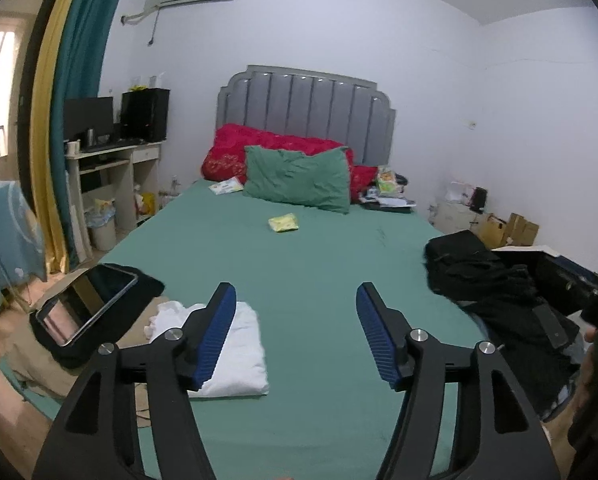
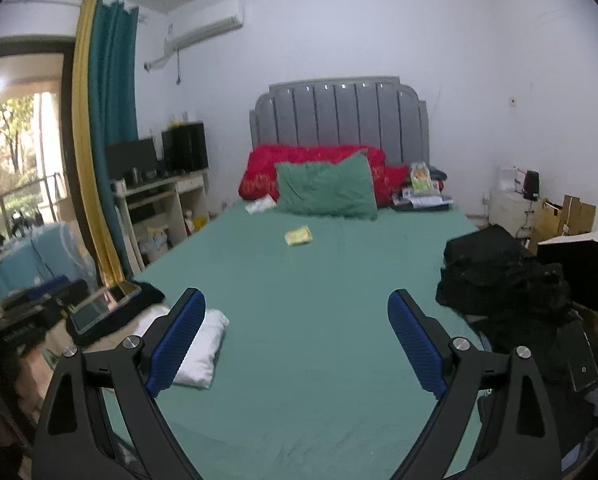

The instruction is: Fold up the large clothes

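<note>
Clothes first: a black heap of clothes (image 1: 495,280) sits bunched on the right side of the bed (image 1: 319,272), near the edge, not spread out at all. In the right wrist view the same pile (image 2: 499,276) is just right of the tongs. Over on the left side of the green sheet there's a white folded garment (image 1: 243,344), lying flat and neat, and the left finger of the left tongs (image 1: 295,336) covers part of it in that view. Can't tell whether it's a shirt or something else.

Both tongs are spread wide with nothing between the blue pads. The left tongs hang over the near middle of the bed, and the right tongs (image 2: 297,340) do pretty much the same, not touching any cloth as far as I can see.

Other stuff: a tablet (image 1: 85,306) rests tilted on something black at the left corner of the bed, right beside the white garment. A small yellow packet (image 1: 284,223) lies alone mid-bed. At the head there's a green pillow (image 1: 299,178) leaning in front of a red quilt (image 1: 235,148), with the grey headboard (image 1: 303,108) behind. A phone-like dark slab (image 2: 581,364) lies on the dark clutter at the right, near the black heap.
</note>
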Available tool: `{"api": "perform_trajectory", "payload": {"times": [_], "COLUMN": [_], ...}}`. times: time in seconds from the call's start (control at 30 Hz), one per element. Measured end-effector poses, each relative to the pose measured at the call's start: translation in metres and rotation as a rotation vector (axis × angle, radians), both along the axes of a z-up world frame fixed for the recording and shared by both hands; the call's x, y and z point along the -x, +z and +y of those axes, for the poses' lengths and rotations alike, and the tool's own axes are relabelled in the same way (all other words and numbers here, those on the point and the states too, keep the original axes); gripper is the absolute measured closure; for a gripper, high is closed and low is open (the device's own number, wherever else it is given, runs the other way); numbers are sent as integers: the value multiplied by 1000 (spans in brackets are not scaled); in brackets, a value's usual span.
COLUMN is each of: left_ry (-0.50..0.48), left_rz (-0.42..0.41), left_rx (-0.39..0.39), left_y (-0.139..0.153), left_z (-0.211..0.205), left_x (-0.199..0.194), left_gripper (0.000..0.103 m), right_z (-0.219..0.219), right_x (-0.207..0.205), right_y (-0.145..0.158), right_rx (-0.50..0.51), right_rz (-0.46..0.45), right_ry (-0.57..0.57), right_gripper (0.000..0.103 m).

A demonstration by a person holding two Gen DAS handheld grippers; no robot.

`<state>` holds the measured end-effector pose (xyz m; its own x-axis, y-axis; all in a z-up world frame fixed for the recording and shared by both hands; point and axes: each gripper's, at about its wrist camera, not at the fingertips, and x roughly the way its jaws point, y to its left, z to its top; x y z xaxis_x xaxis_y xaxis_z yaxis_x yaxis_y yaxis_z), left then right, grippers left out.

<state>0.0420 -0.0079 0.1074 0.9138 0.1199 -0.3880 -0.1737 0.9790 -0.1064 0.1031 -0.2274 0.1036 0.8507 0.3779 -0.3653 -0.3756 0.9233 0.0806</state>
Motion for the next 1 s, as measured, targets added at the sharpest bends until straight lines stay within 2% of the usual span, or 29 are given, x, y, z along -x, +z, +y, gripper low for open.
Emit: {"api": "perform_trajectory", "payload": {"times": [0.17,0.37,0.5,0.57,1.0], "left_ry": [38,44,44,50,35], "left_rz": [23,54,83,97,145], "left_rx": [-5,44,60,60,82], "left_y": [-11,-29,-39,-44,-65], "left_z": [12,31,44,49,60], "left_x": [-4,-5,-8,-11,-20], "left_gripper": [35,35,35,35,35], "right_z": [12,23,33,40,52], "right_x": [-6,-15,-17,-19,-32], "right_y": [-19,-34,-43,-48,-81], "right_rx": [16,46,77,86,110], "right_rz": [31,48,37,37,148], "right_ry": [35,23,25,26,40], "right_gripper": [11,11,1,1,1]}}
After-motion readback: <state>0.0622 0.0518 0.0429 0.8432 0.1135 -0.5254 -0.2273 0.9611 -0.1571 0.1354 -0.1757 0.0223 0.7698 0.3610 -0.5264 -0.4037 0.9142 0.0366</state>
